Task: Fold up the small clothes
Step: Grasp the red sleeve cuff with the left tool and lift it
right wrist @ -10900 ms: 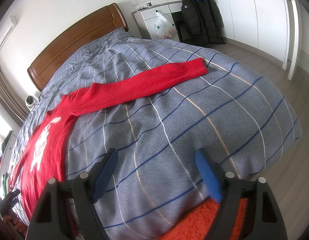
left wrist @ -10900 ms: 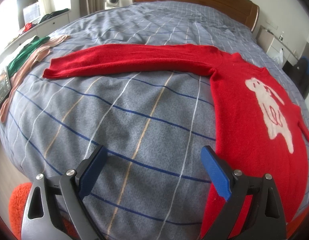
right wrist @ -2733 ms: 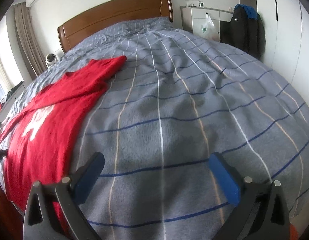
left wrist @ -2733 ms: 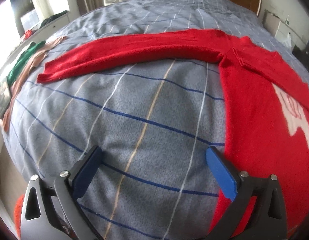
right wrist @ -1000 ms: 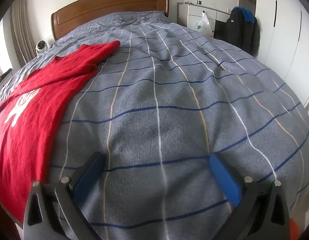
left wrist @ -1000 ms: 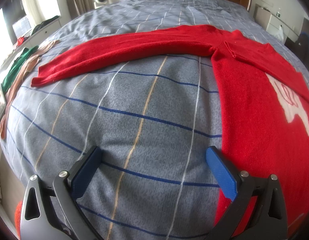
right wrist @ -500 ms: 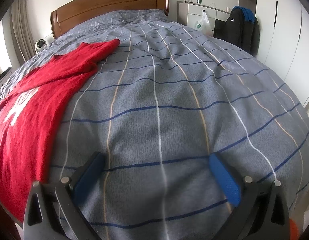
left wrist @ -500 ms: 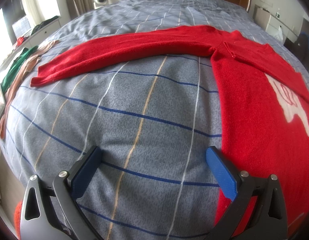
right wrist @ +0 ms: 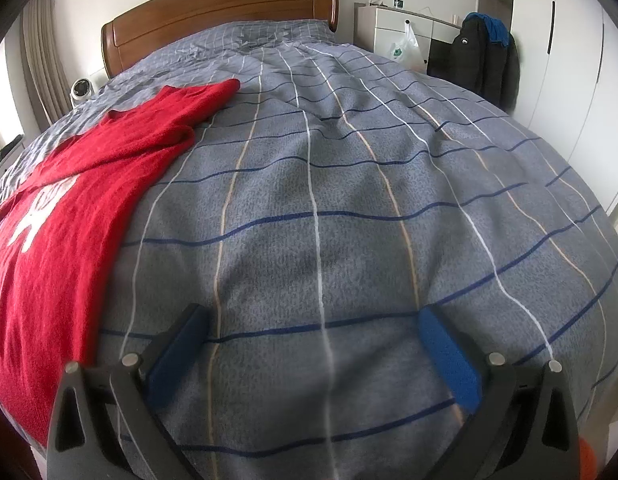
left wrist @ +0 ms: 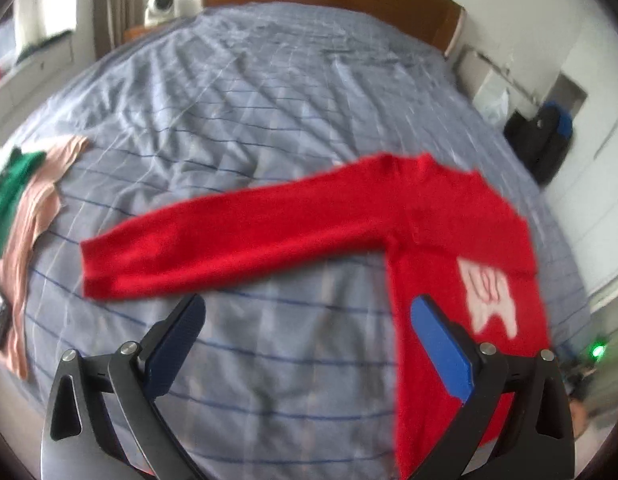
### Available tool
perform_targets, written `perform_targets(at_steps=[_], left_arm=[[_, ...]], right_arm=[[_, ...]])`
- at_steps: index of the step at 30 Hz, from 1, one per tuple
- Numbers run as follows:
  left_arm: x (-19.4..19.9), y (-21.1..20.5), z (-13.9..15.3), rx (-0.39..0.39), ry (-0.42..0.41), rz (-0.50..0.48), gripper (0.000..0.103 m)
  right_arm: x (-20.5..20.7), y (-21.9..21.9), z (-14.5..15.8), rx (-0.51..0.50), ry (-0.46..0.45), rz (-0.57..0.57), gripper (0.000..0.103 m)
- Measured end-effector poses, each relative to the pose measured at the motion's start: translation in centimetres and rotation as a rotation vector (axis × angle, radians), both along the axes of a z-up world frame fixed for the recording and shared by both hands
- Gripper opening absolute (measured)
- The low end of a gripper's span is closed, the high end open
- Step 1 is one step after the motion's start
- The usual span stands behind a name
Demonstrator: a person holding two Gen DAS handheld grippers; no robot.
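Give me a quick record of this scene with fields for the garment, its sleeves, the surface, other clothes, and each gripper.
garment: red sweater, lying flat, white design on front
sleeves: one stretched out sideways; the other folded over the body
surface: bed with grey checked cover
other clothes: green and pink pieces at bed edge
left gripper: jaws open, empty
right gripper: jaws open, empty

Motion blur smears the red sweater (left wrist: 429,216), hem cut off

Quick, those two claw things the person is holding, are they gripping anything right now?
Left gripper: open, holding nothing, above the bed by the red sweater.
Right gripper: open, holding nothing, over the bare blanket.
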State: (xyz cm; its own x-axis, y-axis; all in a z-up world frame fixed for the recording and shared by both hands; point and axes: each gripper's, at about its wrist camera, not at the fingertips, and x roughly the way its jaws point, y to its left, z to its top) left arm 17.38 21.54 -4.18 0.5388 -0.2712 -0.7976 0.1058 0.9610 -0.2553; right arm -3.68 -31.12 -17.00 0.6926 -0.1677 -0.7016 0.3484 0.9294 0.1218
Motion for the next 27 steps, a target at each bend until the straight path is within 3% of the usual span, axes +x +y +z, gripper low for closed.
perform_targets(at_steps=[7,12,17,18,20,21,24,27], left_arm=[[3.6,11.1,-2.3,0.076,0.052,0.289,0.100],[4.6,14.4,-5.8,0.065,0.144,0.376,0.088],[4.8,14.4,-8.9,0.019,0.211,0.388,0.076],[4.8,14.0,-9.3,0.020,0.213,0.388,0.069],[5.0,13.3,-9.6,0.042,0.217,0.376,0.040],[5.2,12.6,-9.5,0.079,0.222,0.361,0.003],[5.5,10.7,-6.9,0.142,0.185,0.309,0.004],[5.8,6.0,0.2,0.182,0.054,0.182,0.004]], right_arm=[[-0.1,0.1,0.0,-0.003,-0.003,-0.002,0.103],[0.0,0.2,-0.1,-0.011,-0.006,-0.004,0.103],[0.0,0.3,-0.1,-0.012,-0.007,-0.005,0.103],[0.0,0.3,-0.1,-0.013,-0.007,-0.005,0.103],[0.0,0.3,-0.1,-0.013,-0.007,-0.005,0.103],[0.0,0.3,-0.1,-0.012,-0.006,-0.005,0.103],[0.0,0.3,-0.1,-0.012,-0.007,-0.005,0.103],[0.0,0.3,-0.1,-0.013,-0.008,-0.007,0.103]])
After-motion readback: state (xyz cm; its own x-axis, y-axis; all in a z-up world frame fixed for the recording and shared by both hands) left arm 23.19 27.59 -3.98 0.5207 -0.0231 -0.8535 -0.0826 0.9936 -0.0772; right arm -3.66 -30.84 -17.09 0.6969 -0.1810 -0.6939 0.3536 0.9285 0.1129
